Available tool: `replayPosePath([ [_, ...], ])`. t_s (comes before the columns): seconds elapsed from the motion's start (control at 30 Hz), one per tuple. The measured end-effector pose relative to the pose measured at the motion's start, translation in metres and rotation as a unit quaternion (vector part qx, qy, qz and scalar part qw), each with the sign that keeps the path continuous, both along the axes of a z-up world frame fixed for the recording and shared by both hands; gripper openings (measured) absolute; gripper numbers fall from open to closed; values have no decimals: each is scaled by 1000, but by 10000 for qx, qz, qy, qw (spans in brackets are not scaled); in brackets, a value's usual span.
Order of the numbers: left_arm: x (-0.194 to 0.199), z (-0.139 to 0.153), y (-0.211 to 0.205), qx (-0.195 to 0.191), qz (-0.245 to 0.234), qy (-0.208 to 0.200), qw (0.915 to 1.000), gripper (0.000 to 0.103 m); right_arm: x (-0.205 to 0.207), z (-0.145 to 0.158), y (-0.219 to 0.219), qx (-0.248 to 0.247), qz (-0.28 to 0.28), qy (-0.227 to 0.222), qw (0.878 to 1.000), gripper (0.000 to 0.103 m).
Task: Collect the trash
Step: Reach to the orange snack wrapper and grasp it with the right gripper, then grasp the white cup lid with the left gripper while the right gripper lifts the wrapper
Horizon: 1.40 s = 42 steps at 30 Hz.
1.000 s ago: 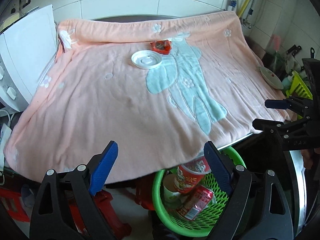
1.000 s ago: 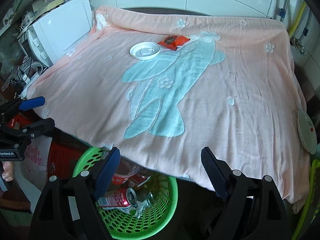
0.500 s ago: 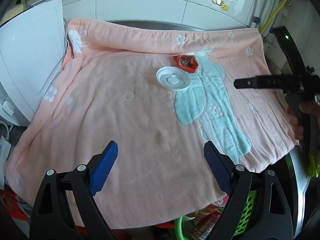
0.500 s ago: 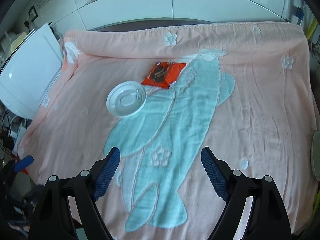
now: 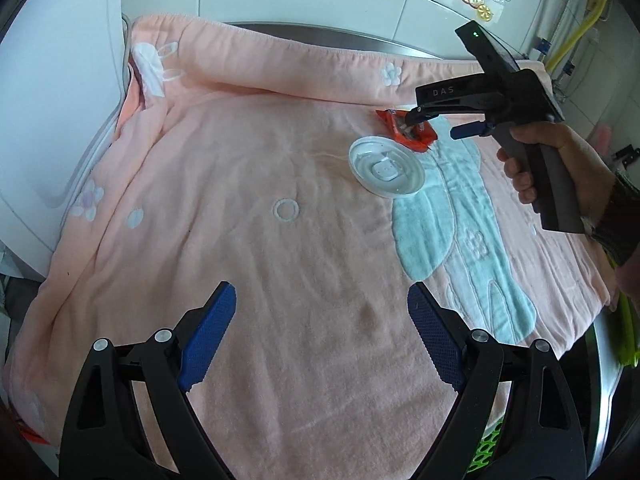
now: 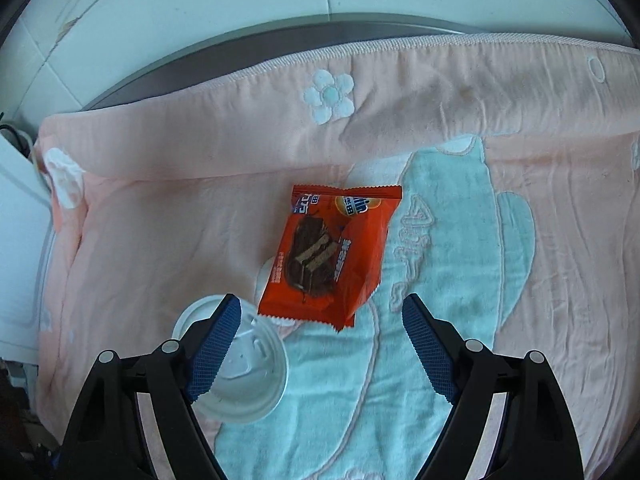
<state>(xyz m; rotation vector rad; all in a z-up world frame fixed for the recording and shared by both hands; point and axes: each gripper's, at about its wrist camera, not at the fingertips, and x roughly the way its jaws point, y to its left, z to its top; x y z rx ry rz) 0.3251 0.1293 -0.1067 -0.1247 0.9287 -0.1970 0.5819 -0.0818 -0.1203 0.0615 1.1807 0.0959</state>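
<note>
An orange snack wrapper (image 6: 332, 252) lies flat on the pink blanket (image 6: 160, 220), with a white plastic lid (image 6: 248, 376) just beside it at the near left. My right gripper (image 6: 320, 340) hangs open above the wrapper's near edge, nothing between its fingers; its left finger covers part of the lid. In the left wrist view the right gripper (image 5: 440, 124) hovers over the wrapper (image 5: 416, 136), held by a person's hand (image 5: 560, 160), and the lid (image 5: 386, 168) lies next to it. My left gripper (image 5: 322, 332) stands open and empty over the blanket's near part (image 5: 240, 220).
A white appliance (image 5: 52, 100) stands against the blanket's left edge. Behind the blanket is a tiled wall (image 5: 320, 0) with a yellow hose (image 5: 576, 36) at the far right. A bit of the green basket (image 5: 492, 452) shows below the blanket's front edge.
Both grippers moved forward over the blanket, away from the green basket of cans, which has nearly left view. The right gripper travelled farther and now hovers at the wrapper.
</note>
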Motion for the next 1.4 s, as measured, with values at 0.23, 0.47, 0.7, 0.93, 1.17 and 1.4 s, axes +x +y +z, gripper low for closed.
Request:
replayPosePath([
  [0.23,17,-4,4,-3,-5,18,10000,86,26,-22,1,-77,-91,159,9998,76],
  [0.47,37,-2,-1,39,-55,3,10000,82,34,-32,0,-181,-2,214,9996,53],
  [0.7,75,-2,-13,-136,-210,100,9996,68,9,-20,-7,-350,284,62,9990,45],
  [0.93,121,-10,-35,-202,-402,247,9987,61,-29,2,-32,-368,480,-94,9981,44],
  [1.17,155,-24,-50,-226,-476,474,9975,53,-79,25,-40,-451,751,-300,9957,44],
  [1.4,175,-40,-62,-251,-594,693,9955,45,-132,35,-45,-424,904,-378,9943,45],
])
